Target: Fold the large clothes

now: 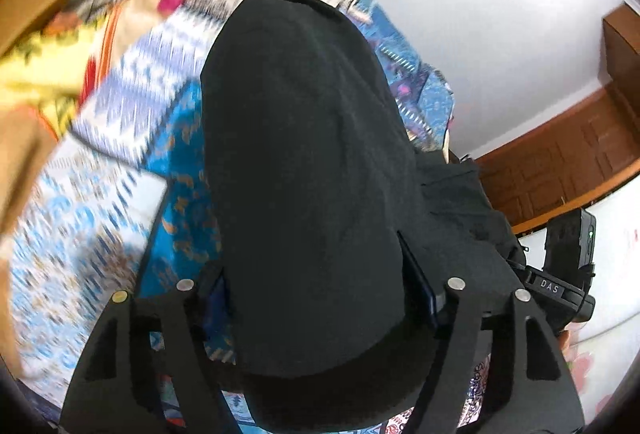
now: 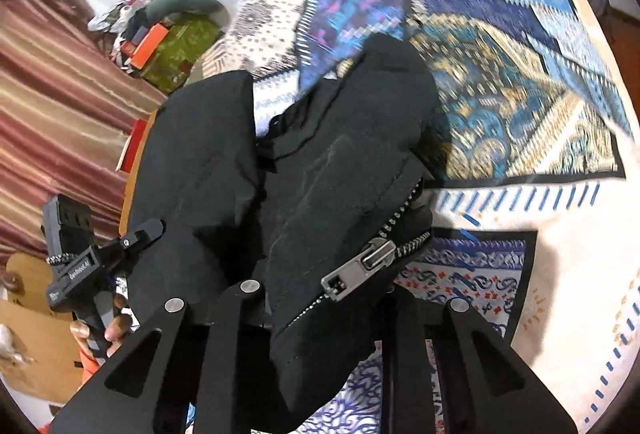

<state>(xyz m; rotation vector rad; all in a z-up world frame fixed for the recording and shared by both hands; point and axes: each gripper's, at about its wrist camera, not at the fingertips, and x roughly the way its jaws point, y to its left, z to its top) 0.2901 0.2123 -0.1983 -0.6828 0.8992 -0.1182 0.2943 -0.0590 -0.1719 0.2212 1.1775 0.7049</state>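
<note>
**Both grippers hold one black jacket**

Fingers of the left gripper press from both sides on a thick fold of the black jacket. The right gripper is closed narrow on the jacket's zipper edge. Only the right view shows the zipper, the curtain and the hand carrying the left gripper. Only the left view shows the wooden door. The jacket hangs above the patterned bedspread. In both views its long axis runs away from the camera, along the fingers.
</note>
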